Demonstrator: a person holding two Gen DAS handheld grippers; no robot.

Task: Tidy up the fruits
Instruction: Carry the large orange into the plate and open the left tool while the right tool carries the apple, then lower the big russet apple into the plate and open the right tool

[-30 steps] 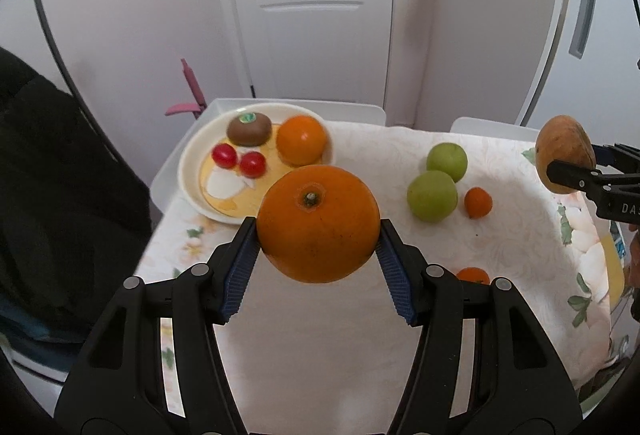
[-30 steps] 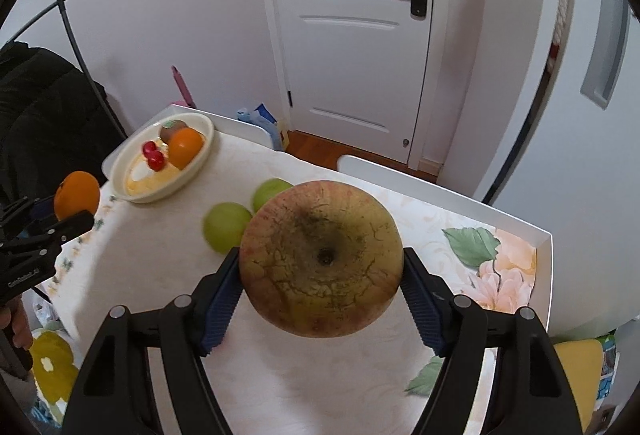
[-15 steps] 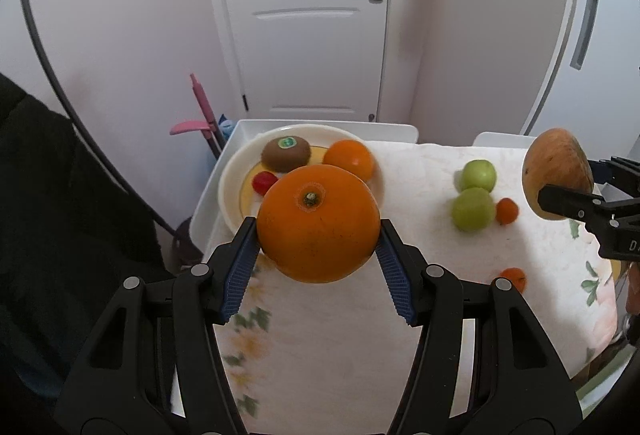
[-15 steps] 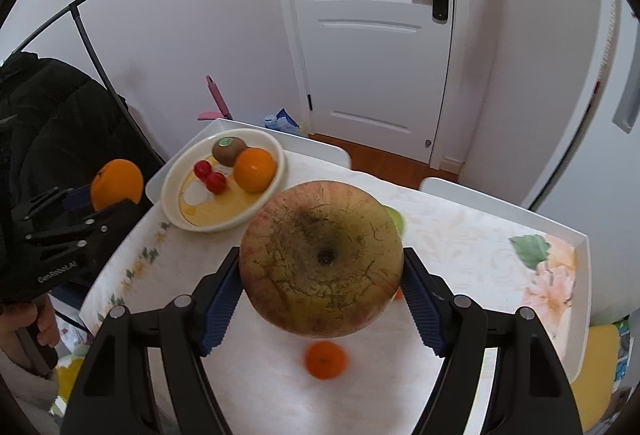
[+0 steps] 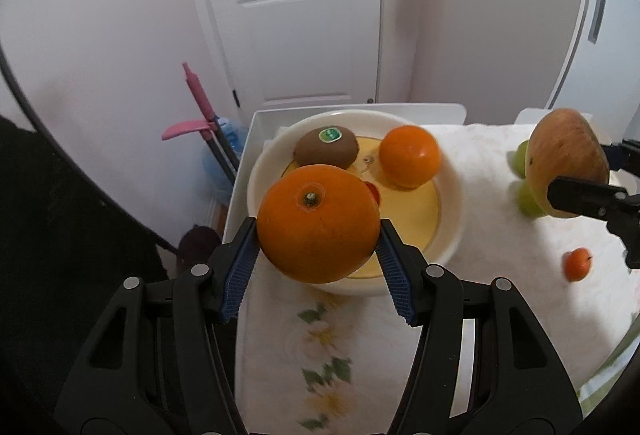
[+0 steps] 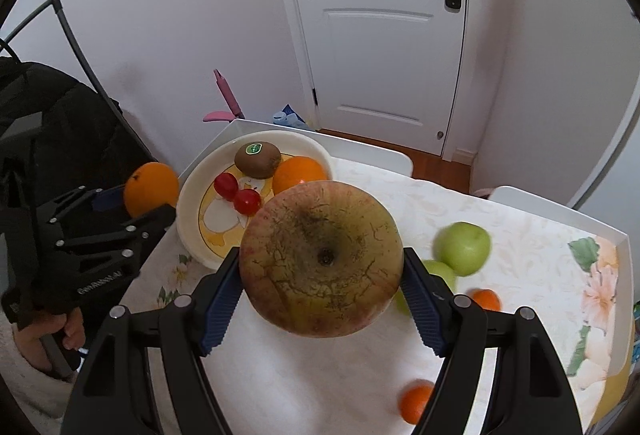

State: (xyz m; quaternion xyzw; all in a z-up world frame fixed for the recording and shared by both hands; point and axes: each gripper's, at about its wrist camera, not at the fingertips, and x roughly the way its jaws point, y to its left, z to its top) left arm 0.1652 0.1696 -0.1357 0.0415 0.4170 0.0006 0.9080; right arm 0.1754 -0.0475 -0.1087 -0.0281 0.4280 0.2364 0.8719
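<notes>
The left hand-held gripper [image 5: 318, 225] squeezes a big round orange [image 5: 318, 223] between its two blue ribbed pads [image 5: 240, 271]. The right hand-held gripper [image 6: 322, 261] squeezes a big brownish-red apple [image 6: 322, 261] the same way. Both are held up in the air. A bare hand [image 6: 56, 331] grips the left handle.

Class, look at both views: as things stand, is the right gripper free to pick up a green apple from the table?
Probably not: the right gripper is already shut on the large russet apple, which also hangs in front of the green apple.
</notes>
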